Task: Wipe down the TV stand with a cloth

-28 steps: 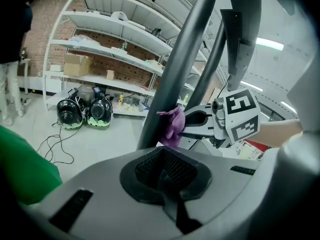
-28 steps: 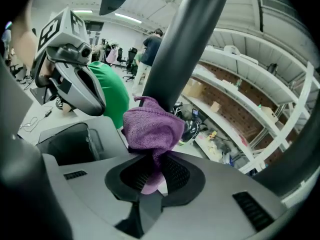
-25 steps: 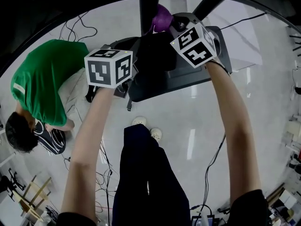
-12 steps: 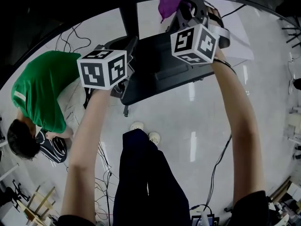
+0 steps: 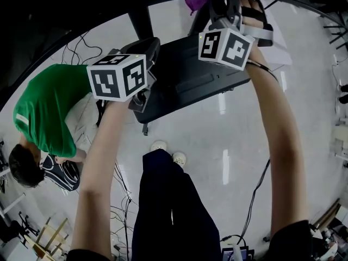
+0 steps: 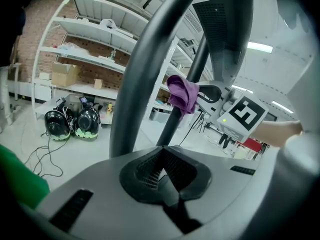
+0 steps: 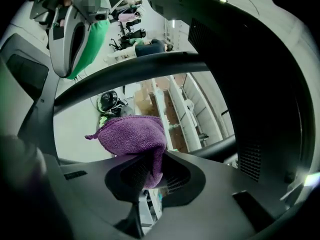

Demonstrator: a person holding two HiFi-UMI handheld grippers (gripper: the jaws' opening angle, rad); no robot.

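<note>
— As the head view shows it, where's the purple knitted cloth (image 5: 194, 3)?
— Against a post of the black metal TV stand (image 5: 185, 75), I'd say to rub it. Left gripper view: left hand-held gripper (image 6: 162, 176) pinched closed, empty, spare. Right gripper view: right hand-held gripper (image 7: 142, 194) clamps the cloth for wiping.

Head view: cloth (image 5: 194, 3) mostly hidden behind right gripper (image 5: 207, 7), cut by top edge.

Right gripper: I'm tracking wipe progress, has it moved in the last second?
Yes. The right gripper, shut on the purple cloth, has moved up-frame, farther beyond the black stand base.
</note>
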